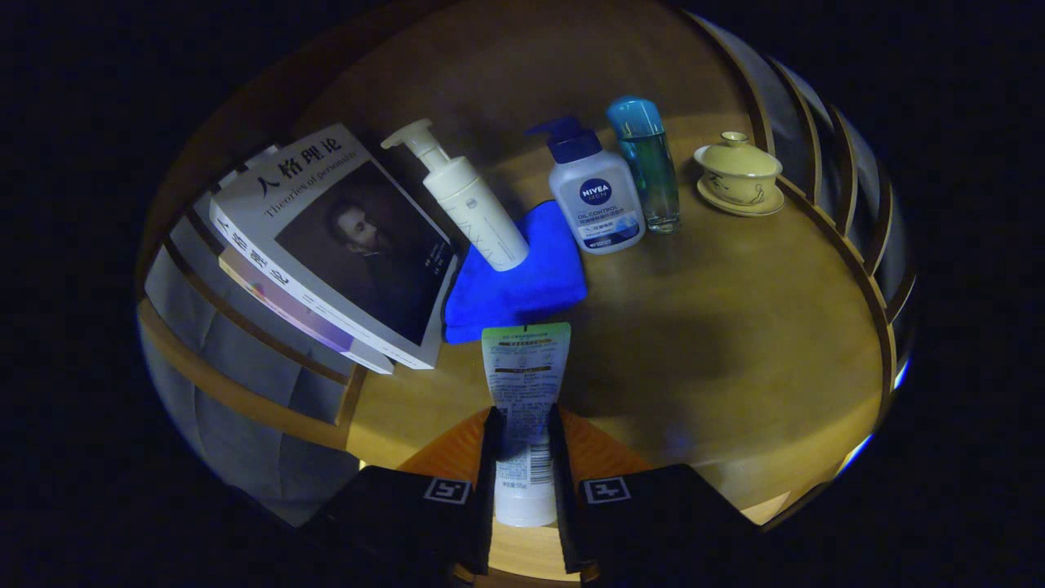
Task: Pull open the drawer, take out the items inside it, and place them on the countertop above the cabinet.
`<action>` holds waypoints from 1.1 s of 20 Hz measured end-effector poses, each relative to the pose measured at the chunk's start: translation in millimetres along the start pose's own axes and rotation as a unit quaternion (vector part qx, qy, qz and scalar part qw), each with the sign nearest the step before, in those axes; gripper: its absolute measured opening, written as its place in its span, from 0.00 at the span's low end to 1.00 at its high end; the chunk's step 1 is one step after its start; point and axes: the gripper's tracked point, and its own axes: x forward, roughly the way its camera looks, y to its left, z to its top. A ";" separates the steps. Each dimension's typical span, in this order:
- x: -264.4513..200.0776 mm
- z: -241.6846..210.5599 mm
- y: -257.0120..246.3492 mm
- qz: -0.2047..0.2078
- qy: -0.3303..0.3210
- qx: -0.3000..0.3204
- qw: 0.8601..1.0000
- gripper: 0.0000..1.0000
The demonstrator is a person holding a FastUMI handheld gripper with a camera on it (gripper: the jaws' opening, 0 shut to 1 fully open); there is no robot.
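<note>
- Gripper view: the gripper (522, 457) has its fingers clamped on a tube (525, 392), one on each flank, crimped end forward, carried above the wooden surface (735, 343).
- Just ahead sits a blue cloth (522, 286); open surface to its right looks the likely drop spot.

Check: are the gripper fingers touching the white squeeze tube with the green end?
Touching. The gripper view shows the gripper with both fingers pressed against the sides of the white squeeze tube, no gap either side.

Wooden countertop (735, 327) carries stacked books (326, 253), blue cloth (531, 286), two bottles (594, 200), lidded cup on saucer (739, 175).
</note>
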 end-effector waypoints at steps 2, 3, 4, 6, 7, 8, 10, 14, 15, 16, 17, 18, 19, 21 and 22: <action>-10.6 3.9 2.9 0.001 -0.008 -0.013 1.000 0.39; -4.2 2.5 5.4 0.005 -0.017 -0.017 1.000 0.43; -8.0 5.4 10.5 0.009 -0.027 -0.021 0.999 0.54; -13.3 10.1 18.2 0.009 -0.049 -0.035 0.998 0.76; -27.8 12.4 20.4 0.005 -0.060 -0.046 0.997 0.87; -33.7 12.3 23.0 0.003 -0.069 -0.059 0.996 0.98; -48.1 5.7 31.6 0.000 -0.085 -0.088 0.993 0.98; -75.6 -18.3 51.3 0.020 -0.124 -0.102 0.987 0.98; -81.8 -24.5 53.7 0.024 -0.134 -0.098 0.986 0.98; -87.9 -33.3 54.5 0.027 -0.141 -0.098 0.985 0.98; -92.8 -42.5 54.3 0.028 -0.146 -0.099 0.984 0.98; -97.2 -51.7 53.2 0.027 -0.154 -0.100 0.983 0.98; -101.7 -60.5 52.6 0.027 -0.159 -0.105 0.981 0.98; -114.0 -77.4 50.3 0.024 -0.178 -0.117 0.977 0.98; -120.0 -87.2 49.5 0.022 -0.187 -0.124 0.974 0.98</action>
